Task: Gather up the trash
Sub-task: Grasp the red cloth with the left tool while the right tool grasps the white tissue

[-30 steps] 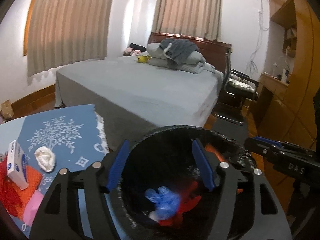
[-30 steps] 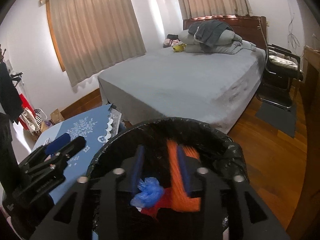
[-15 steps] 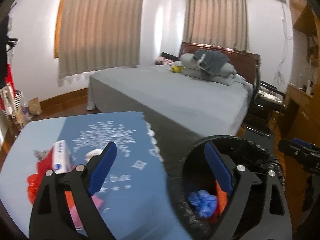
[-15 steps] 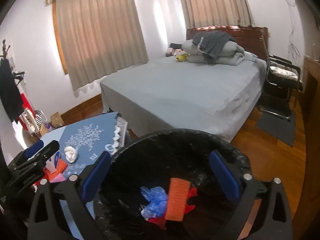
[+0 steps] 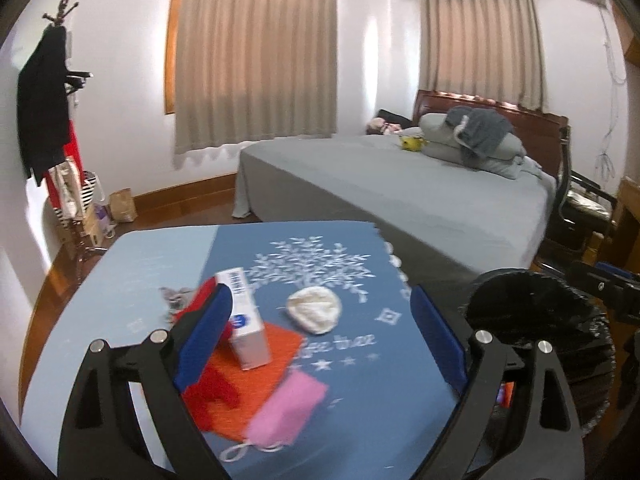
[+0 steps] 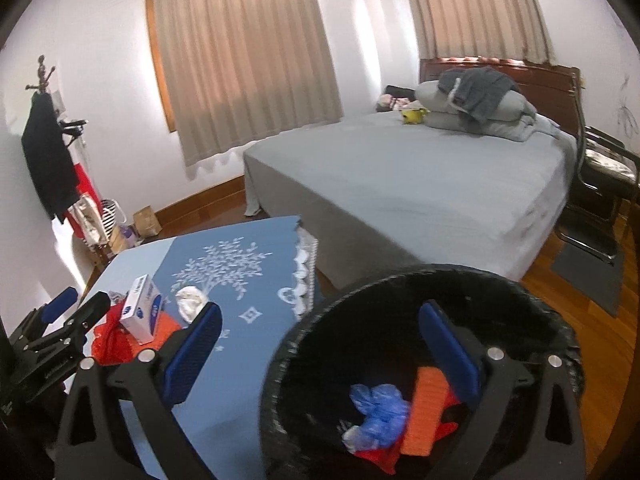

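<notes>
Over the blue tablecloth (image 5: 160, 264) in the left wrist view, the left gripper (image 5: 320, 344) hovers w/ jaws spread wide, nothing between them. Trash on the cloth: white carton (image 5: 246, 322) standing on an orange sheet (image 5: 256, 384), red scrap (image 5: 214, 388) just beside the carton, pink piece (image 5: 290, 412) at the cloth's near edge, crumpled white wad (image 5: 314, 308) nearer the cloth's centre, small grey scrap (image 5: 176, 296) behind the carton. Black bin (image 5: 540, 320) sits off the cloth's right edge. Frame is a bit blurred, so edges aren't crisp. Right wrist view: right gripper (image 6: 320, 360) also spread wide & empty, straddling the bin's (image 6: 400, 280) rim; one finger over the cloth, the other over the bin opening. Inside the bin: blue plastic bag (image 6: 380, 408), orange strip (image 6: 424, 416), red bits (image 6: 376, 456). Left gripper (image 6: 60, 320) shows at the cloth's far-left side near the carton (image 6: 142, 308). Risks, my guess: items overlap, so closing on the carton could drag the sheet & scatter the rest; flat pieces may slip the pads; the wad could roll off the cloth; right fingers could knock the bin rim.
</notes>
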A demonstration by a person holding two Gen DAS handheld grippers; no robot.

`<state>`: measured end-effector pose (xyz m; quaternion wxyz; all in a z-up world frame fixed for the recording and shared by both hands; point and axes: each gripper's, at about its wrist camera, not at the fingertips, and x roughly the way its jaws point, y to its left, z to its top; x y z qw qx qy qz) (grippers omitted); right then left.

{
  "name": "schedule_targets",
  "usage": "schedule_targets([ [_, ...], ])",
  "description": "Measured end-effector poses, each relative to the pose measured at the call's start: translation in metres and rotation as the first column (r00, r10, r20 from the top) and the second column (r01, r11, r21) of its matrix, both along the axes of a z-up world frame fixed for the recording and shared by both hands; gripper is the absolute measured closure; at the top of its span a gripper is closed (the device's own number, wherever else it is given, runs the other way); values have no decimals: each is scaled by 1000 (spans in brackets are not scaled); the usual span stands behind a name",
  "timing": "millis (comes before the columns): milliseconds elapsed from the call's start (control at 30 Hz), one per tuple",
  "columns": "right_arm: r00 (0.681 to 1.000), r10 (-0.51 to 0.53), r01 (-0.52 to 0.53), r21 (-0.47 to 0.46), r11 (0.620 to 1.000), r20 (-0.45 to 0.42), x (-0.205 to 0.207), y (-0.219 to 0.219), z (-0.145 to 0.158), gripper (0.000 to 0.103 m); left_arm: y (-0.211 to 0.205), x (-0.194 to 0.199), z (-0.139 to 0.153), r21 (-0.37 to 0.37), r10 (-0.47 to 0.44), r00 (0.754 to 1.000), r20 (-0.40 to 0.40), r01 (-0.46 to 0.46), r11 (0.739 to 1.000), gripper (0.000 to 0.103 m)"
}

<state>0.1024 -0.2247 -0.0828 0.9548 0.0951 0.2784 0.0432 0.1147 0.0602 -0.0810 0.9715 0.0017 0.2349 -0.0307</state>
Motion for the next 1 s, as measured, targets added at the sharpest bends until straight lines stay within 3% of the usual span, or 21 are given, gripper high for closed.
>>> schedule_targets([
  [600,990,144,-144,-14,989,-9,61,102,-21,6,98,18,-19,27,183,983,-26,-182,983,15],
  [1000,977,185,-191,-54,980,-104,125,161,-69,10,134,50,-44,25,219,972,-87,-217,976,18],
])
